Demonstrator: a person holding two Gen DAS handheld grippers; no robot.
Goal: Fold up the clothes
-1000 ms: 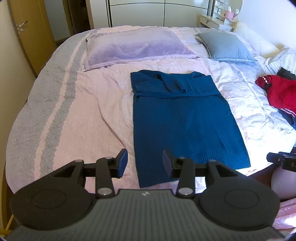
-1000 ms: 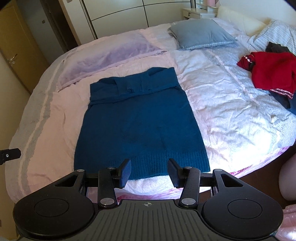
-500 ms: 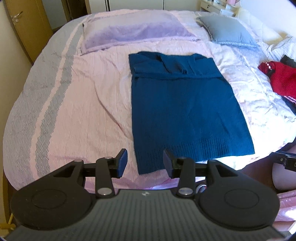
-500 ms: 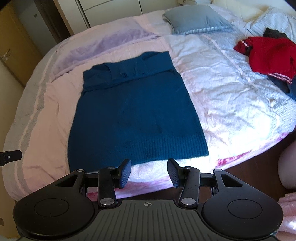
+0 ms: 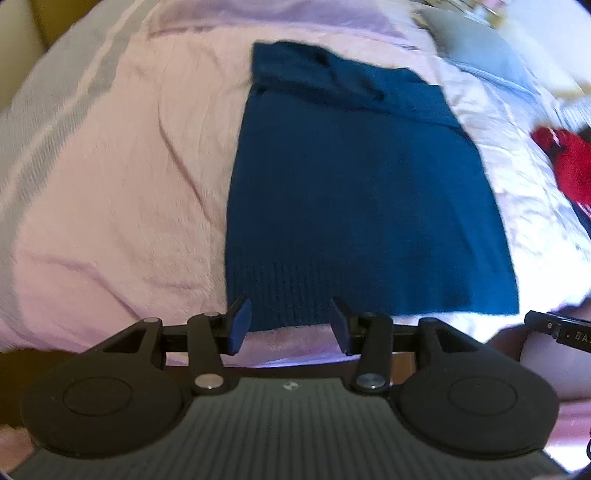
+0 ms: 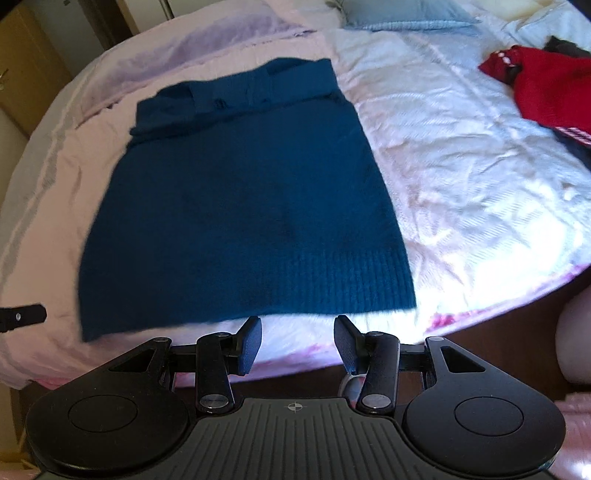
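A dark blue knitted sweater [image 5: 354, 192] [image 6: 236, 206] lies flat on the pink bedspread, sleeves folded across its top, ribbed hem toward me. My left gripper [image 5: 290, 319] hangs open just above the hem's left corner, nothing between its fingers. My right gripper [image 6: 297, 338] is open too, a little short of the hem near its right part, over the bed's edge. The tip of the right gripper [image 5: 554, 328] shows at the right of the left wrist view, and the left gripper's tip [image 6: 22, 316] at the left of the right wrist view.
A red garment [image 6: 546, 85] [image 5: 569, 166] lies with dark clothes at the bed's right side. A lilac pillow [image 6: 207, 44] and a grey-blue pillow [image 6: 402, 14] sit at the head. The bed's front edge [image 6: 480, 306] and dark floor are below my grippers.
Both grippers have moved forward and down toward the sweater's hem, so the sweater looms larger. Both stayed open. The sweater has not moved.
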